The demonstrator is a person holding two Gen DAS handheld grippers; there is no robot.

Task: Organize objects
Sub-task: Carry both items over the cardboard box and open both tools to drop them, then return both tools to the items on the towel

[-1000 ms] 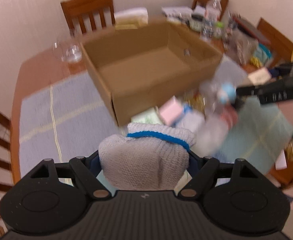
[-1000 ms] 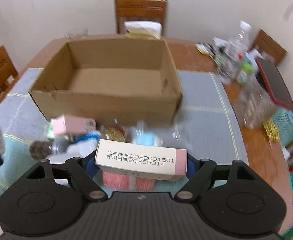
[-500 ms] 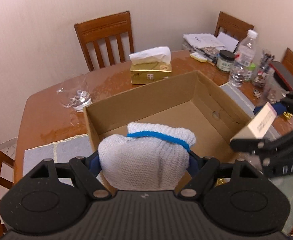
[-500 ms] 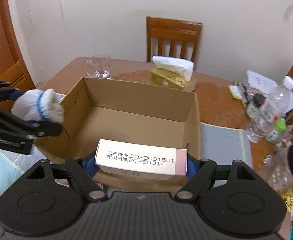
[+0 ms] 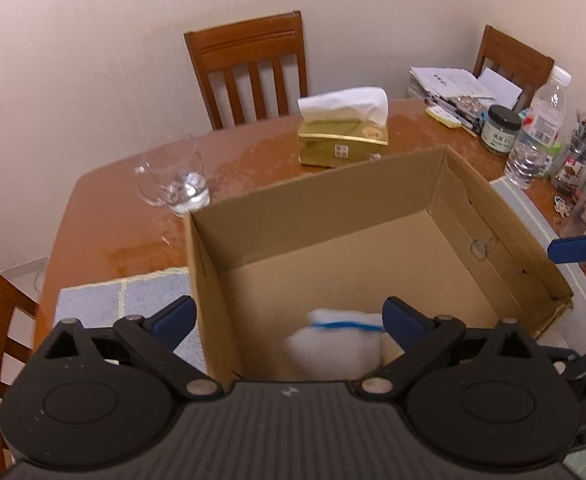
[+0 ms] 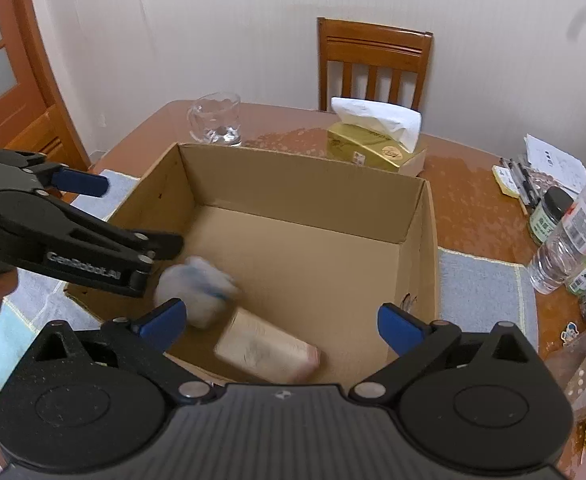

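An open cardboard box (image 5: 393, 184) (image 6: 301, 184) stands on the wooden table. My left gripper (image 5: 289, 320) is open above the box's near left corner. A white knit glove with a blue band (image 5: 333, 344) (image 6: 197, 288) is blurred inside the box, free of the fingers. My right gripper (image 6: 281, 324) is open above the box's near edge. A pink and white carton (image 6: 269, 352) lies blurred on the box floor below it. The left gripper also shows in the right wrist view (image 6: 129, 208) at the box's left wall.
A glass cup (image 5: 173, 184) (image 6: 215, 124) and a gold tissue box (image 5: 341, 136) (image 6: 377, 144) stand behind the box. Bottles, a jar (image 5: 501, 128) and papers crowd the table's right side. Wooden chairs (image 5: 249, 68) ring the table. Blue-grey placemats (image 5: 125, 304) lie under the box.
Both grippers have opened. The glove has left my left gripper and the carton has left my right gripper; both are now inside the box.
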